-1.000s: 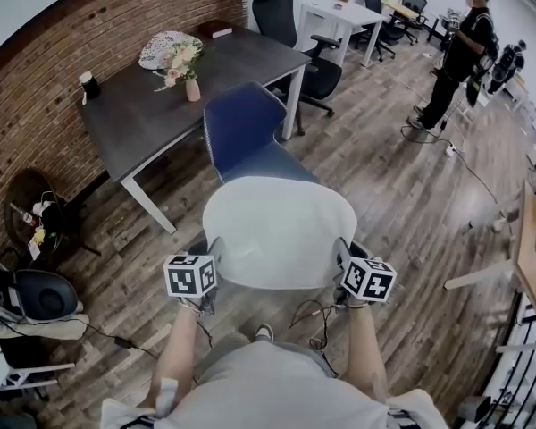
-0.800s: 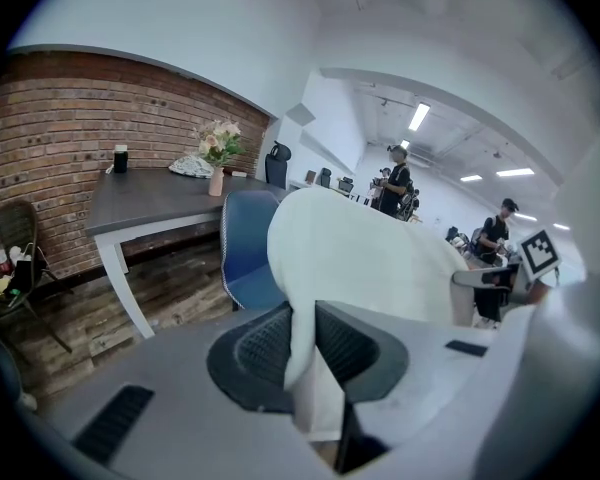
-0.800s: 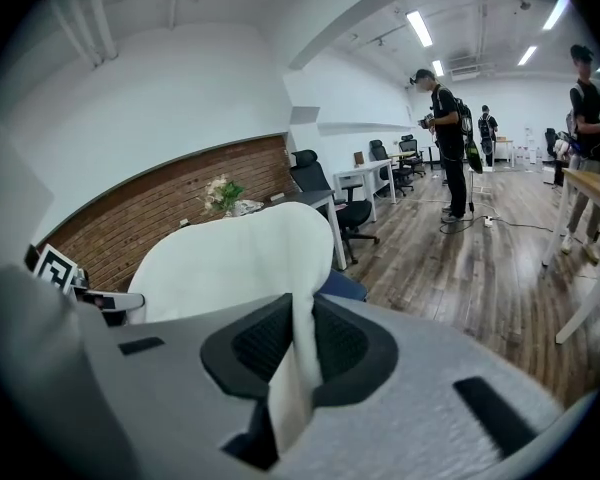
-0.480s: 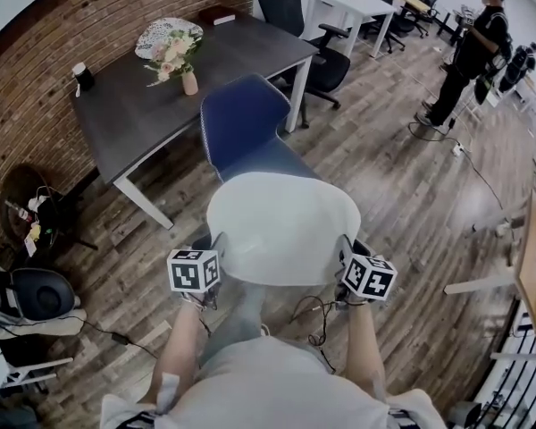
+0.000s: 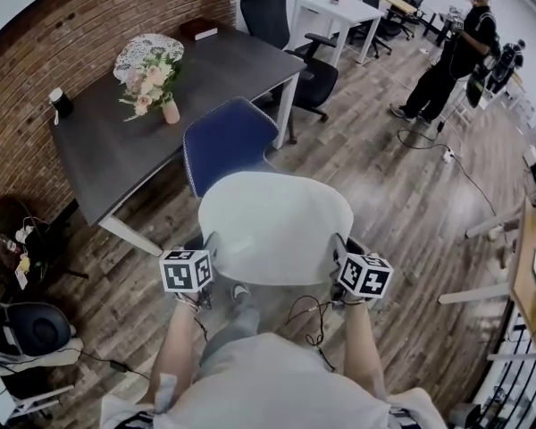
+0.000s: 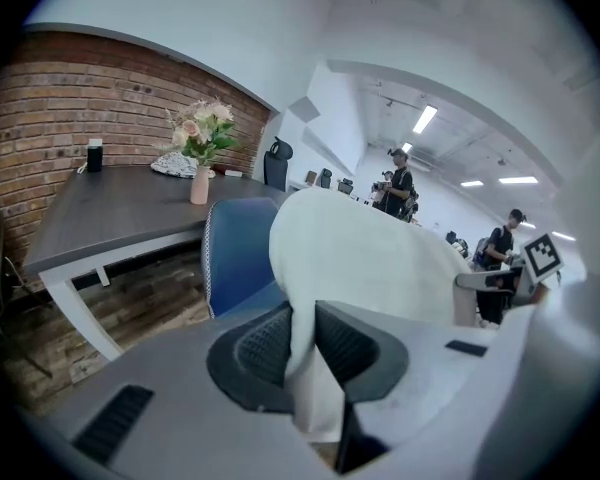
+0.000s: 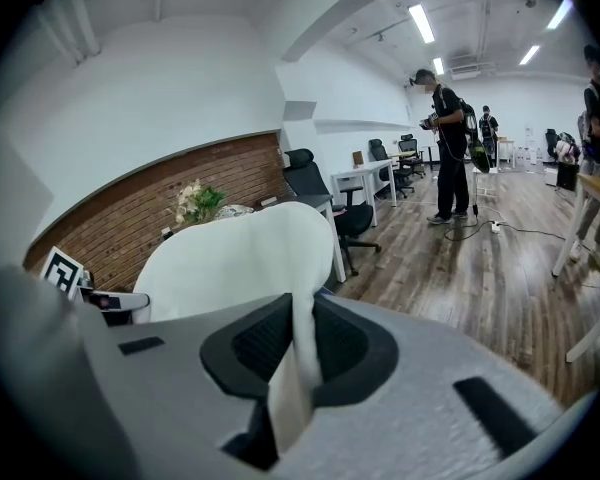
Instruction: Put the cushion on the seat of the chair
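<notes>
**Head view.** The white cushion [image 5: 275, 226] hangs flat between the two grippers on the near side of the blue chair [image 5: 228, 141]. Its far edge overlaps the chair's seat in the picture. Whether the cushion touches the seat cannot be told from here. The left gripper [image 5: 211, 244] holds the cushion's near left edge and the right gripper [image 5: 339, 244] holds its near right edge. The dark counter [image 5: 98, 150] stands just behind the chair, with a vase of flowers [image 5: 152, 88] on it. A person [image 5: 447, 61] stands on the wooden floor [image 5: 393, 195], well beyond the chair to the right.

**Left gripper view.** The fingers [image 6: 265, 346] of the left gripper [image 6: 302, 343] are nearly together. Their ribbed pads press on a pinched fold of the cushion [image 6: 370, 268] that stands between them. The chair [image 6: 242, 258] shows just past the cushion's left edge, with the counter [image 6: 110, 213] and the flowers [image 6: 202, 153] behind it.

**Right gripper view.** The fingers [image 7: 265, 343] of the right gripper [image 7: 302, 343] are likewise closed to a narrow gap on the cushion's [image 7: 240, 258] thin edge, which runs down between the pads. The cushion hides the chair here. The flowers [image 7: 195, 203] show above the cushion against the brick wall [image 7: 130, 218].
</notes>
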`<state>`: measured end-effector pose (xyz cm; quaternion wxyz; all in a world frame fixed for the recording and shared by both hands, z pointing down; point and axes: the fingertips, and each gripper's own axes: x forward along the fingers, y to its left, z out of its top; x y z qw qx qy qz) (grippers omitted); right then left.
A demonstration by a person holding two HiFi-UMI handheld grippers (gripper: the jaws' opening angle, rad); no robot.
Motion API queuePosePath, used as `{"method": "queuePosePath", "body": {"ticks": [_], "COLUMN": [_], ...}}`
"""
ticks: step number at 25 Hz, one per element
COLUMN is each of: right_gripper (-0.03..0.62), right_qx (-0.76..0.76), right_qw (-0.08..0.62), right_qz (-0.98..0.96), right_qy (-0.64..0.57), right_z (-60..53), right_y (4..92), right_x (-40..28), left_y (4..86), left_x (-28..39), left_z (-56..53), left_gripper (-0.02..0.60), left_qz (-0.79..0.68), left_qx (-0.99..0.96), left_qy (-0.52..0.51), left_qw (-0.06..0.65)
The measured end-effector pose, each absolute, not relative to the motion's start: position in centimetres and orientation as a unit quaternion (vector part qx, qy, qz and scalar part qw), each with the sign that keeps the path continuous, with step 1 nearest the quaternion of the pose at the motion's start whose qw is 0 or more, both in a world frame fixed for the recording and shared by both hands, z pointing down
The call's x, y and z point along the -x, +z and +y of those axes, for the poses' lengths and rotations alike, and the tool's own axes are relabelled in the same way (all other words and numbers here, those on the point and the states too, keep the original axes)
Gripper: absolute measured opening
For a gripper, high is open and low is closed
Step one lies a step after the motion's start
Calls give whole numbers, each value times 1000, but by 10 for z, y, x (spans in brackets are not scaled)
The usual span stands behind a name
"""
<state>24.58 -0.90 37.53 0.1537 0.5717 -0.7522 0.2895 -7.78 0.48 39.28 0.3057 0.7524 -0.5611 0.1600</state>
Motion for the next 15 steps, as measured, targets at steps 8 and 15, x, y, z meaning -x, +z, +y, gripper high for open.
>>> {"method": "queuePosePath", "body": {"ticks": [8,15], "right_gripper": [55,55], "right_qx": [-574,-568], "right_qw": [159,158], "right_qz": [-749,-750], "right_qy": [291,300], "right_z": [-86,-139], "right_y": [373,381], "right_x": [-237,-223], "left_y": [393,397], "left_x": [86,101], "left_z": [-73,-129], "left_gripper": [58,57], "left_qz": [-555,-552], "left_qx": [-755,-756], "left_qy": [159,168], "left_qw": [309,309]}}
